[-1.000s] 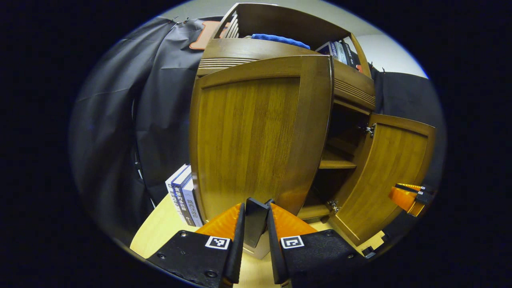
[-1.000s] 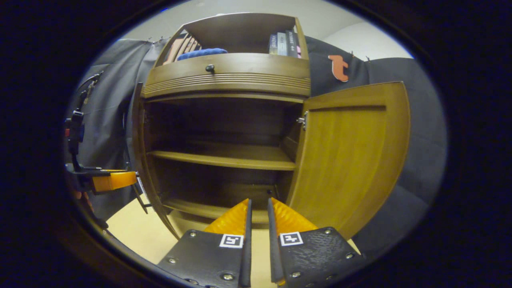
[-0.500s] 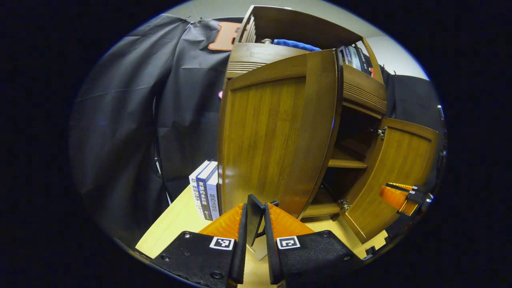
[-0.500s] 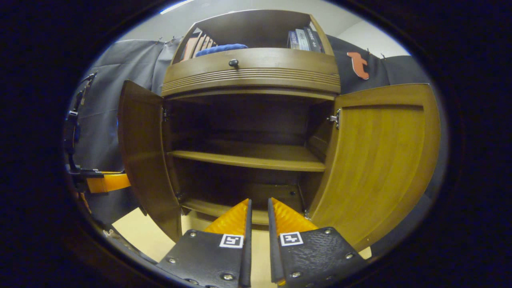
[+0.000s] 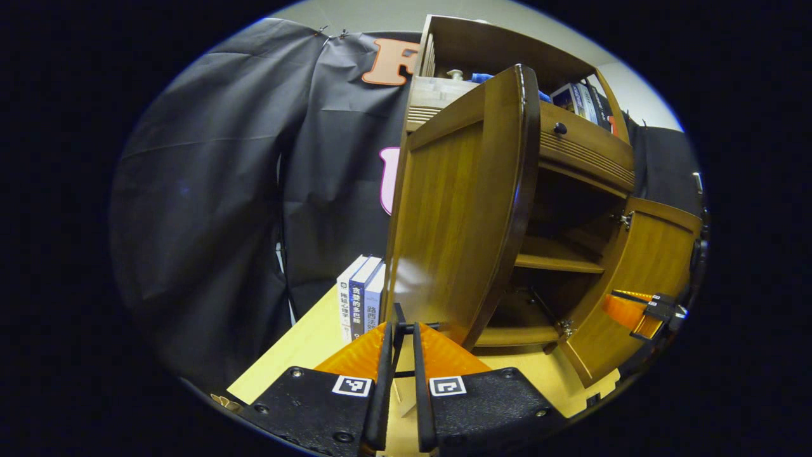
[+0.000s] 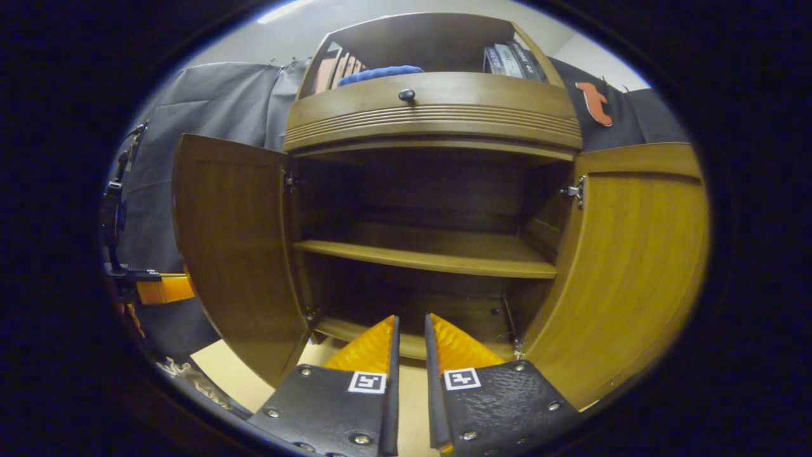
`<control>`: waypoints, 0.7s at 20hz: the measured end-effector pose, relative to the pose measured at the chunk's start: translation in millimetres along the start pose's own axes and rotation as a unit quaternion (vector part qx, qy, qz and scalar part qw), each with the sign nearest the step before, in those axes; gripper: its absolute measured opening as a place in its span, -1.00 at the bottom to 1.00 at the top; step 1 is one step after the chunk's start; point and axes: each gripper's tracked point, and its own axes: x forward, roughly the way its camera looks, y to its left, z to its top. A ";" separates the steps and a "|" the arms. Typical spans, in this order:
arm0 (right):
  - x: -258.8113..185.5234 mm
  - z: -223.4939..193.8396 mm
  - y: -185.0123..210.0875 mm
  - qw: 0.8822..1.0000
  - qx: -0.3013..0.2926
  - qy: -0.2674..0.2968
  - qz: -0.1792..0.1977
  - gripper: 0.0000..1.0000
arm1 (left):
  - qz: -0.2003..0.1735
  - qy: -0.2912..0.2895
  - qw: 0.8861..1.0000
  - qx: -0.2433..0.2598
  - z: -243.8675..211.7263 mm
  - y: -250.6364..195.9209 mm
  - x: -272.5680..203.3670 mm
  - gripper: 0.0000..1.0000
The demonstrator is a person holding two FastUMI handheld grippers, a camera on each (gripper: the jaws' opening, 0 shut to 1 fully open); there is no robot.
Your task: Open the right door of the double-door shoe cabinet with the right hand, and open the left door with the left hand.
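Note:
The wooden shoe cabinet (image 6: 431, 120) stands with both doors swung out. Its left door (image 5: 457, 216) is seen nearly edge-on in the left gripper view, and as a wide panel (image 6: 235, 241) in the right gripper view. My left gripper (image 5: 403, 327) is shut on the thin dark handle (image 5: 398, 315) at that door's lower outer face; it also peeks out behind the door (image 6: 162, 289). The right door (image 6: 634, 266) stands wide open. My right gripper (image 6: 409, 324) is shut with nothing in it, facing the cabinet's inner shelf (image 6: 431, 257), and it floats beside the right door (image 5: 634, 311).
Three books (image 5: 361, 292) stand on the light wooden table (image 5: 304, 349) left of the cabinet. A drawer with a dark knob (image 6: 406, 95) runs above the doors. A blue cloth (image 6: 380, 73) and more books (image 6: 507, 57) lie on the top shelf.
The left door has swung further out with my left gripper on its handle. The right door stays open and the right gripper stays shut, while the cabinet has drifted rightward in the right gripper view.

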 end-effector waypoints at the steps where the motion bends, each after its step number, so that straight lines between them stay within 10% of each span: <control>1: 1.9 0.5 3.8 1.000 0.000 0.000 0.005 -0.62 | 0.003 -0.002 1.000 0.003 0.5 4.6 -2.9 -0.61; 14: 25.0 2.6 24.1 0.999 -0.007 0.004 0.039 -0.62 | 0.008 -0.012 1.000 -0.006 3.9 55.9 -5.1 -0.61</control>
